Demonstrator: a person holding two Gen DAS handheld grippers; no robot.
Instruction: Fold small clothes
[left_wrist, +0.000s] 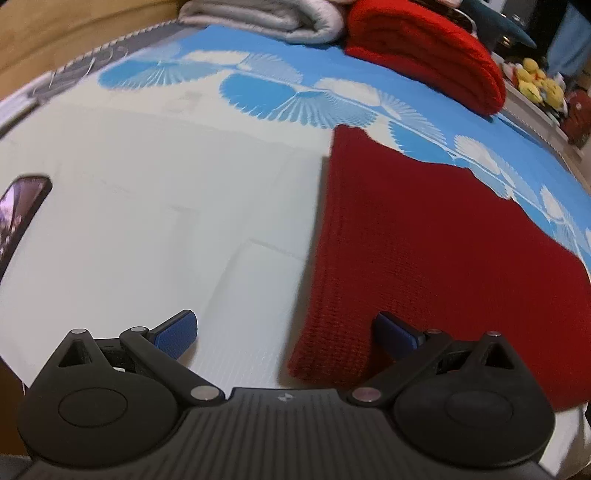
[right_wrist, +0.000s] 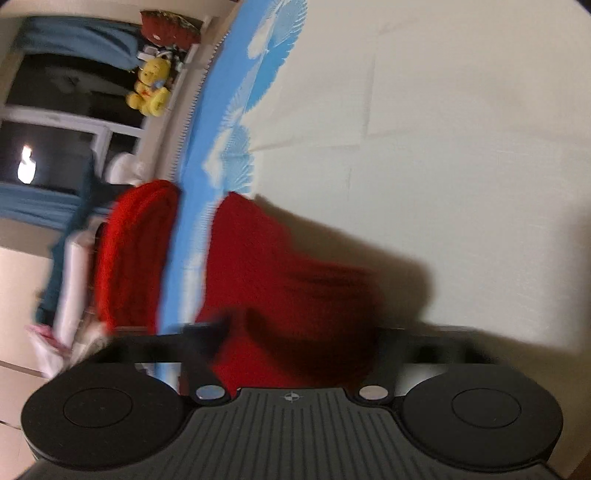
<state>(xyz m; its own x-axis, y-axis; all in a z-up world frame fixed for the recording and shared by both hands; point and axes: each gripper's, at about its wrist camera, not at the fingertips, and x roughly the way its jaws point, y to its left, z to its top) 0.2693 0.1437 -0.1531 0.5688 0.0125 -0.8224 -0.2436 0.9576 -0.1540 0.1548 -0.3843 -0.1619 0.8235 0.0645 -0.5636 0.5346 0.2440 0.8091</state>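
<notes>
Left wrist view: the left hand-held gripper (left_wrist: 286, 332) hovers low with its jaws spread wide and nothing between them. Its blue pads (left_wrist: 177, 332) straddle the near left edge of a dark red knitted cloth (left_wrist: 424, 251), which lies flat on a white board (left_wrist: 147, 221) over a blue patterned sheet (left_wrist: 369, 70). Farther back sit a folded bright red garment (left_wrist: 424, 51) and a folded grey garment (left_wrist: 266, 18), seemingly finished pieces.

Right wrist view: the picture is rolled sideways and blurred. The right hand-held gripper (right_wrist: 295, 332) has the dark red knitted cloth (right_wrist: 280, 280) bunched up right at its fingers, apparently lifting that side off the white board (right_wrist: 443, 129). The fingertips are hidden by the cloth, so I cannot tell whether they are clamped on it.

Judged from this, a fold of the red knit is under way. The next move calls for carrying the raised side across while the left jaws close on or pin the near edge.
</notes>
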